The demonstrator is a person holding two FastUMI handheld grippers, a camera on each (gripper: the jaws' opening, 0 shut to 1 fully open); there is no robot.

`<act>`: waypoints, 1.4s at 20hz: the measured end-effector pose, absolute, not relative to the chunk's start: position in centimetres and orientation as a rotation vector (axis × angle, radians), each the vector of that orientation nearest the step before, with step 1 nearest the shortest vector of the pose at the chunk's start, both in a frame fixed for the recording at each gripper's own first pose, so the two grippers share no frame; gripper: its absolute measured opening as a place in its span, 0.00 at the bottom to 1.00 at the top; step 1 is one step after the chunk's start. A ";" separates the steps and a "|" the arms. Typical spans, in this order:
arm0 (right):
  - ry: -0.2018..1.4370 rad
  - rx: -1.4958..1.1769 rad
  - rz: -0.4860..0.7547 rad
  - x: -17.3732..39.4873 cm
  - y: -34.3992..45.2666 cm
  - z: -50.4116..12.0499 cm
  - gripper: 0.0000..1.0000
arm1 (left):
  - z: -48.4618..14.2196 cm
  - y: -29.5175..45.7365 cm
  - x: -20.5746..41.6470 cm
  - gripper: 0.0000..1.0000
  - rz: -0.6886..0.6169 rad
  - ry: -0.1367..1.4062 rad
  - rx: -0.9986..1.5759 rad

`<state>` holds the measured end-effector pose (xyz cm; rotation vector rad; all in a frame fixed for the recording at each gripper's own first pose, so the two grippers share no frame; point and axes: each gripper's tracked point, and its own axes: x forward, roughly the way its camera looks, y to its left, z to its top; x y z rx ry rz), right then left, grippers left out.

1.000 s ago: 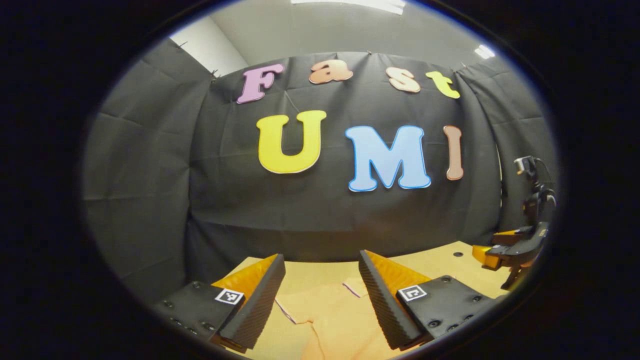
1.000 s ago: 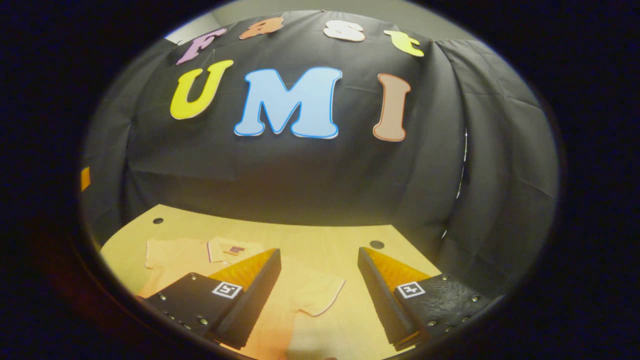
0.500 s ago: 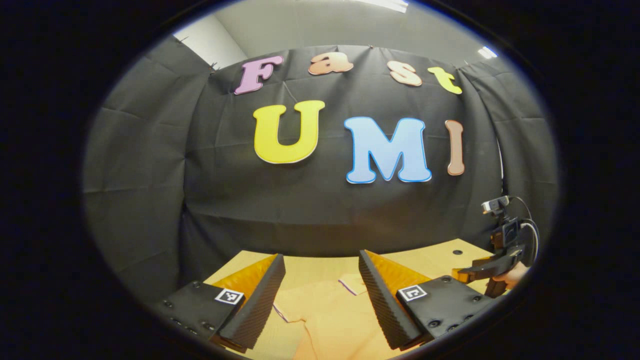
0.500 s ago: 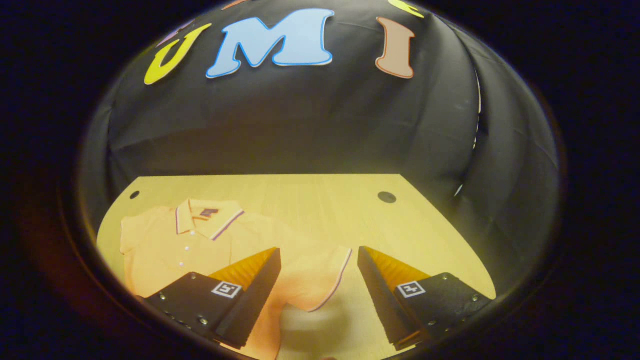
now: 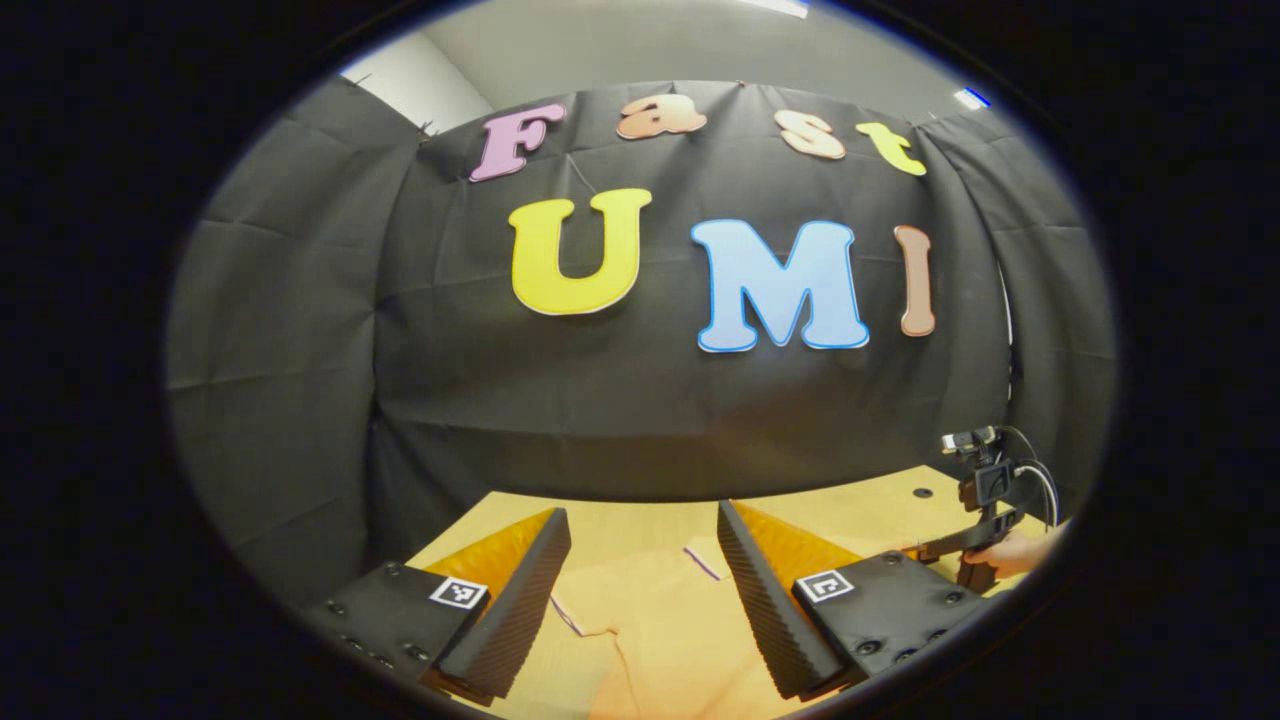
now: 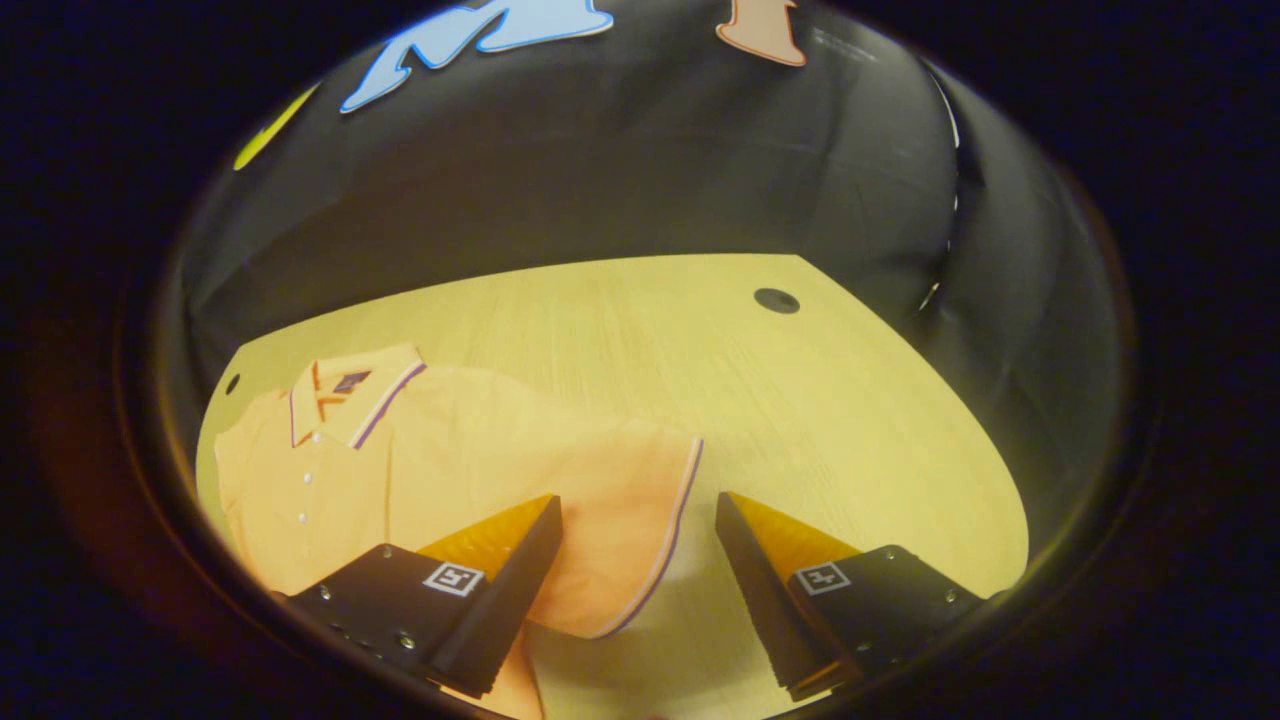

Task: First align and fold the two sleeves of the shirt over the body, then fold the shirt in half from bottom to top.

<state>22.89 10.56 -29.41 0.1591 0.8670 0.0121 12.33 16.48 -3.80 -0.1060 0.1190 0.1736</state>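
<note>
On the wooden table (image 6: 800, 400) lay the shirt (image 6: 450, 470), spread flat with its collar (image 6: 345, 400) toward the booth wall. Between the wide-open fingers of the right gripper (image 6: 638, 590) sat the trimmed edge of one sleeve (image 6: 640, 500), ungrasped. Beneath the left gripper (image 5: 640, 600), its fingers likewise spread and empty, the shirt (image 5: 660, 630) showed in the gap. Far right in the left gripper view, a hand (image 5: 1010, 552) held the right gripper (image 5: 925, 550).
</note>
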 end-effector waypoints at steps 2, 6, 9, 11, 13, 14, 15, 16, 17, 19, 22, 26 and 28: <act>0.885 0.178 0.007 23.0 10.5 -30.0 0.97 | -3.9 16.5 12.1 0.97 0.180 0.124 -0.104; 0.906 0.214 -0.002 23.3 10.5 -30.7 0.98 | -4.1 16.5 11.7 0.97 0.190 0.129 -0.104; 0.921 0.215 -0.015 23.1 10.2 -30.9 0.85 | -4.2 16.7 11.3 0.97 0.198 0.128 -0.104; 0.929 0.217 -0.006 23.0 10.3 -30.9 0.74 | -4.2 16.8 11.1 0.97 0.203 0.130 -0.104; 0.941 0.229 0.000 23.1 10.7 -30.8 0.53 | -4.2 16.9 10.9 0.97 0.207 0.133 -0.106; 0.944 0.233 -0.001 23.1 10.8 -30.7 0.31 | -4.4 16.9 10.7 0.97 0.209 0.133 -0.105; 0.946 0.224 0.001 23.1 10.8 -30.9 0.35 | -4.4 17.0 10.6 0.97 0.211 0.133 -0.105; 0.945 0.215 0.006 23.1 10.7 -30.7 0.35 | -4.5 17.0 10.5 0.97 0.211 0.132 -0.104; 0.953 0.230 0.006 23.2 10.9 -30.8 0.34 | -4.4 17.0 10.3 0.97 0.213 0.132 -0.102; 0.960 0.251 -0.015 23.2 11.2 -30.7 0.12 | -4.5 17.4 10.0 0.97 0.220 0.131 -0.096; 0.959 0.231 -0.017 23.3 11.3 -30.5 0.02 | -4.3 18.0 9.2 0.97 0.232 0.131 -0.101; 0.899 0.207 -0.013 24.0 11.8 -28.4 0.02 | -4.1 18.7 8.5 0.97 0.245 0.126 -0.098; 0.862 0.176 0.011 24.3 12.4 -26.6 0.02 | -4.0 18.9 8.2 0.96 0.246 0.120 -0.104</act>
